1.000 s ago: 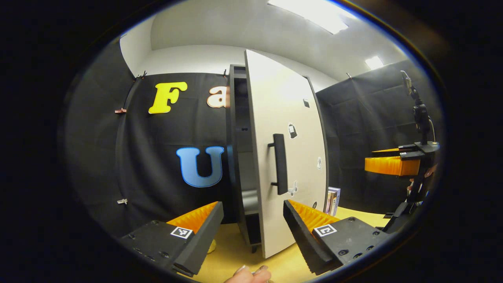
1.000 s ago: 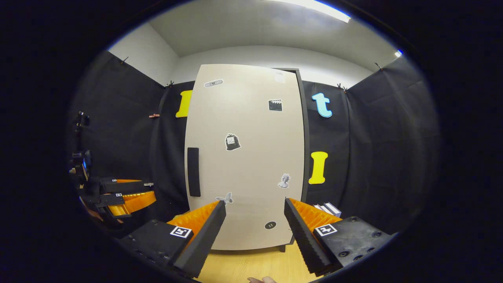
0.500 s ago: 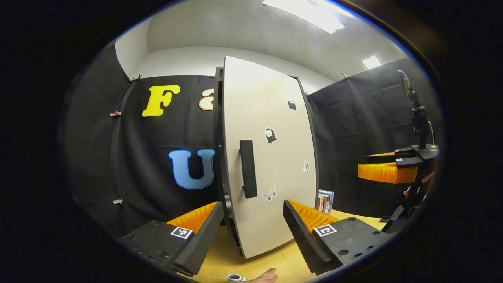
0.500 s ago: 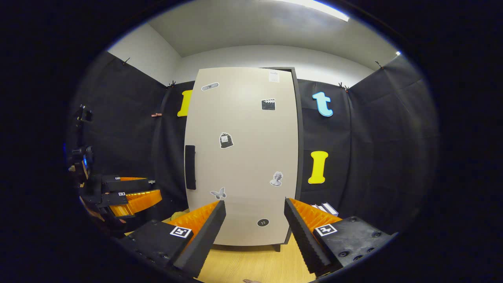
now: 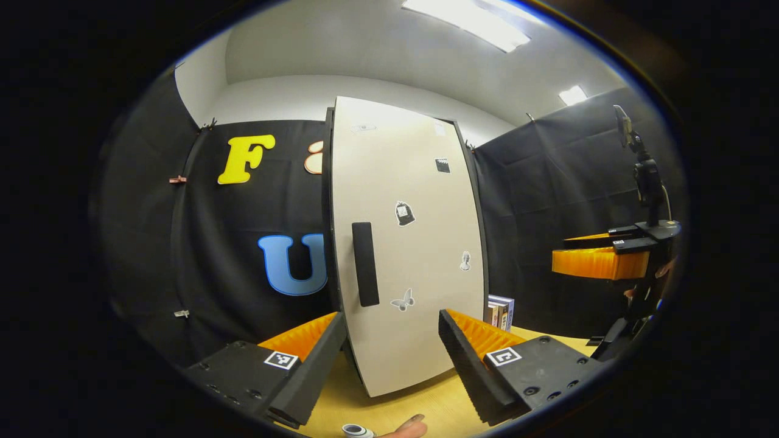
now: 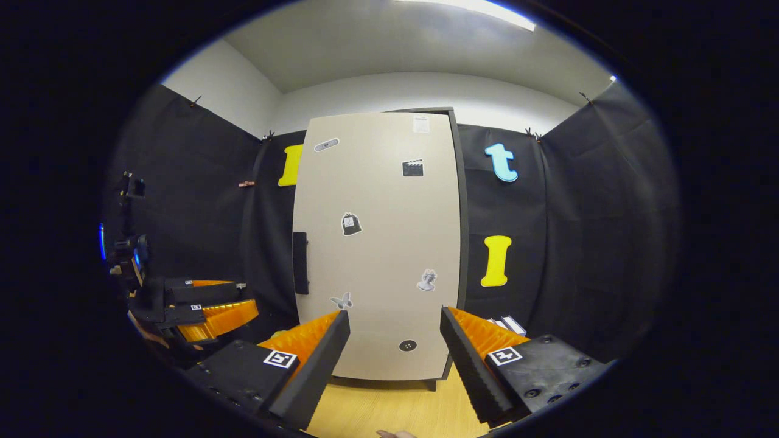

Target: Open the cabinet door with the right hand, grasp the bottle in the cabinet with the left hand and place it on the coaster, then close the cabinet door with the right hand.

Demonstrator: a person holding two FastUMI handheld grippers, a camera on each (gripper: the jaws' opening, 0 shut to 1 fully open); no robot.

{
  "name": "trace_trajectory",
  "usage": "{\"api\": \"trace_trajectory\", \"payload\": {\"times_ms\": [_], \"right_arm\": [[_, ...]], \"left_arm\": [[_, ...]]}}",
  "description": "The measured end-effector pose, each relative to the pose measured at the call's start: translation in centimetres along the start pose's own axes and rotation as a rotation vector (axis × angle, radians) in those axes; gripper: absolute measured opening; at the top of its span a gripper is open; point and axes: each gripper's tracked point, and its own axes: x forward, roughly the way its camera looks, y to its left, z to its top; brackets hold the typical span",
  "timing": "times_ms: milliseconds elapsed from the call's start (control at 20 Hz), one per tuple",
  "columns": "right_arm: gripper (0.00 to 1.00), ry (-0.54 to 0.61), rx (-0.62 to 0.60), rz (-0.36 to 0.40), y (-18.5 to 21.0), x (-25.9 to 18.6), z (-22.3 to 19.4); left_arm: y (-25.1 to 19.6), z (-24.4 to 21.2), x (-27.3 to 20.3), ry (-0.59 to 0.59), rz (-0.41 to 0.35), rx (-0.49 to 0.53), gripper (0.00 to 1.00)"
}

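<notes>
The cabinet door [image 6: 377, 243] stands upright straight ahead of your right gripper [image 6: 392, 359], apparently flush with its frame, and its black handle [image 6: 300, 263] runs vertically on the door's left edge. Your right jaws are wide and empty, apart from the door. Your left gripper [image 5: 389, 365], also wide and empty, is at the near left; a white cap [image 5: 357, 431], maybe the bottle's, shows below it.

Cabinet door [image 6: 377, 243] on table [image 6: 389, 407], books [image 6: 505, 323] to its right
</notes>
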Motion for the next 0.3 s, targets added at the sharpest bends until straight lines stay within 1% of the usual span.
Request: {"api": "trace_trajectory", "payload": {"times_ms": [300], "right_arm": [[0.98,-0.001,-0.004,0.011,0.57,0.42,0.14]], "left_arm": [[0.53,-0.16,0.28,0.016,0.020,-0.021,0.96]]}}
